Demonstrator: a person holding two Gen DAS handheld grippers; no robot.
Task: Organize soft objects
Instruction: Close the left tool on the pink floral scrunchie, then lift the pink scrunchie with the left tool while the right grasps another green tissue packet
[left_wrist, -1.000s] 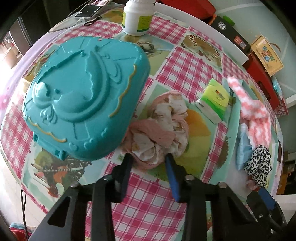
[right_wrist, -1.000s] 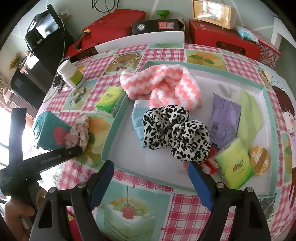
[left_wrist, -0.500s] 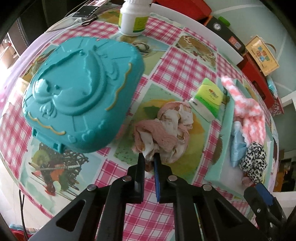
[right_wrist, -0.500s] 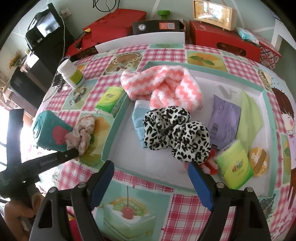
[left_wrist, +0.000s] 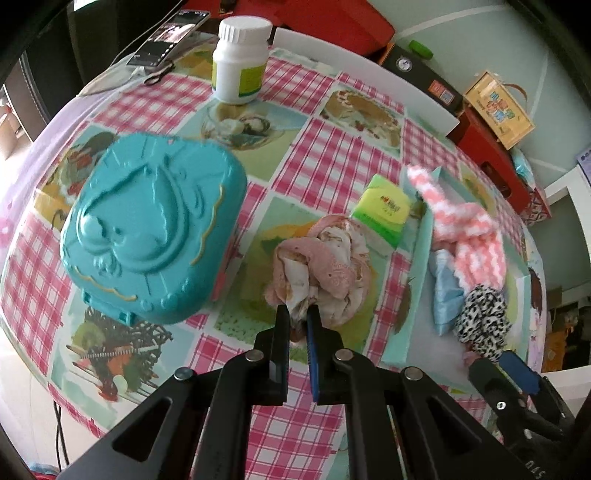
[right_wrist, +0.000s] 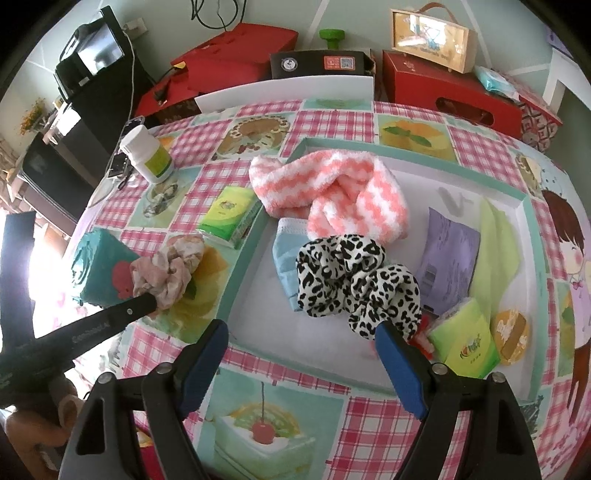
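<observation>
Left wrist view: left gripper (left_wrist: 297, 317) clamped on near edge of pink scrunchie (left_wrist: 321, 273), fabric pinched between nearly closed jaws. Scrunchie bunched over tablecloth (left_wrist: 325, 107), between turquoise case (left_wrist: 151, 229) and tray (left_wrist: 413, 295). Tray lies to right of jaws, tissue pack (left_wrist: 384, 212) just beyond scrunchie. Right gripper (right_wrist: 303, 343) held wide apart, nothing gripped, above tray near edge beside leopard scrunchie (right_wrist: 354, 284). Left hand judged nearer. Free tray floor noted at near left corner; rim must be cleared.
</observation>
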